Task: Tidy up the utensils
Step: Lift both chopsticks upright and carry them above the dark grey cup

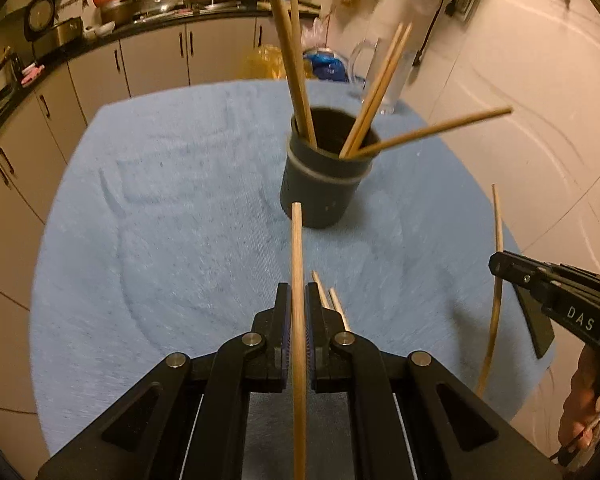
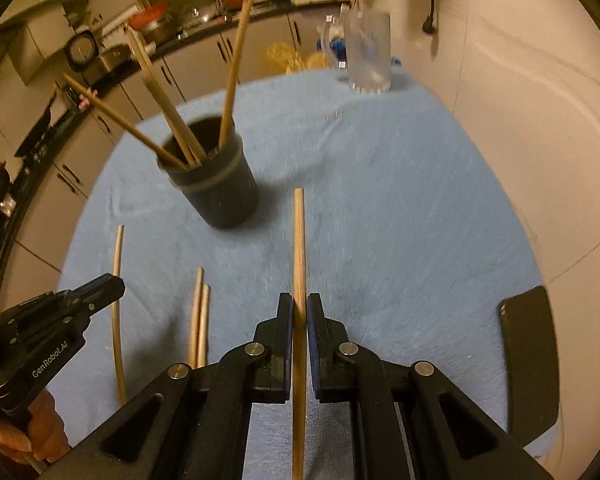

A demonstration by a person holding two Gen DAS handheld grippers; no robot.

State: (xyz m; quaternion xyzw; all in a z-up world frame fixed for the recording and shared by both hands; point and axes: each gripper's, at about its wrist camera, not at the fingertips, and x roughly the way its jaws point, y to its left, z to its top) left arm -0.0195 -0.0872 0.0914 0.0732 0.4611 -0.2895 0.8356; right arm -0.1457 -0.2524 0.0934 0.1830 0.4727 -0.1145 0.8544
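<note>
A dark round holder [image 1: 324,172] stands on the blue cloth with several wooden chopsticks leaning in it; it also shows in the right wrist view [image 2: 216,184]. My left gripper [image 1: 298,292] is shut on a wooden chopstick [image 1: 297,264] that points toward the holder. My right gripper [image 2: 299,304] is shut on another chopstick [image 2: 299,248], seen from the left view [image 1: 500,264] at the right with its chopstick [image 1: 496,300]. Two loose chopsticks [image 2: 199,320] lie on the cloth between the grippers, near my left gripper [image 2: 112,284].
A clear glass mug [image 2: 368,52] stands at the cloth's far edge. A dark flat object [image 2: 530,360] lies at the cloth's right edge. The blue cloth [image 1: 172,208] covers a round table. Kitchen cabinets and a worktop run along the left and back.
</note>
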